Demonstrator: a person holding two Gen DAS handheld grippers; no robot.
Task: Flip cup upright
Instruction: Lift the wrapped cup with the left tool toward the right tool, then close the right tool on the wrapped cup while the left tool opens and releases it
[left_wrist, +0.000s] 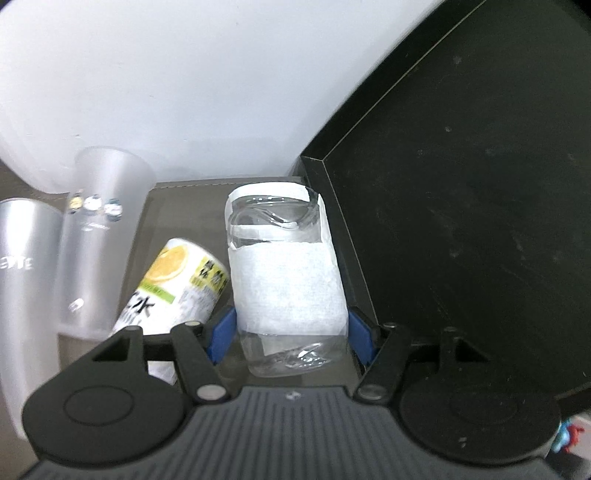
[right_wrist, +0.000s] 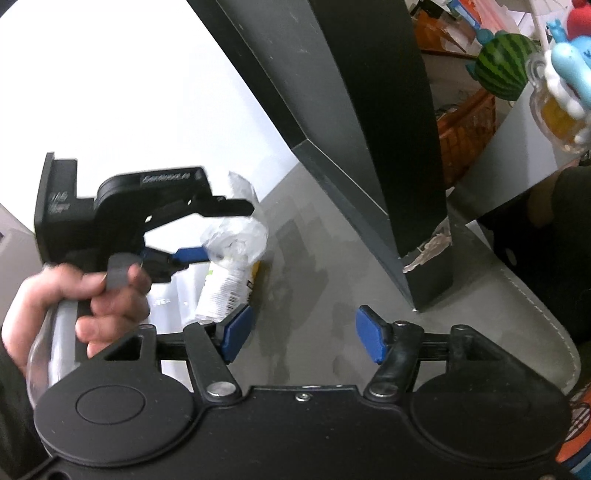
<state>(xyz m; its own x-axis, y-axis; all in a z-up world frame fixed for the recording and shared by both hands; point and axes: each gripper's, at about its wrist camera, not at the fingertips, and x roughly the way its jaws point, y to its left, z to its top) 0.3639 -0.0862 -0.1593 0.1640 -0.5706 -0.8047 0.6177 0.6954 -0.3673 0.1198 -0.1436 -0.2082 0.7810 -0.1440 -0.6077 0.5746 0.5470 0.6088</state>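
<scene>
- While looking through the left wrist view: holding the cup (left_wrist: 286, 273) between the blue pads (left_wrist: 221, 334) of the left gripper (left_wrist: 291, 338), pads pressing on both sides of the lower part of its white paper band.
- Showing as a clear glass cup, lying along the fingers, with one end close to the camera and the other end far; not possible to tell surely which end is the mouth.
- Resting or hanging just above the grey table (left_wrist: 177, 221), close beside the black box (left_wrist: 461, 184); contact with the table not clear.
- Lying just beside the cup on the left: a can with lemon picture (left_wrist: 173, 284); further left, standing, two frosted tumblers (left_wrist: 99, 236).
- Moving to the right wrist view: seeing the left gripper (right_wrist: 207, 243) from the side, squeezed by the hand (right_wrist: 74, 306), with the cup (right_wrist: 236, 236) blurred at its tip, above the can.
- Keeping the right gripper (right_wrist: 303, 332) spread apart, with nothing between its pads, over bare table (right_wrist: 314, 258) near the box corner (right_wrist: 369, 147).
- Judging the step: grasp probably done, turning in hand.
- Calling next for rotating the wrist until the mouth is facing up, keeping away from can and box, then lowering the base flat before releasing.
</scene>
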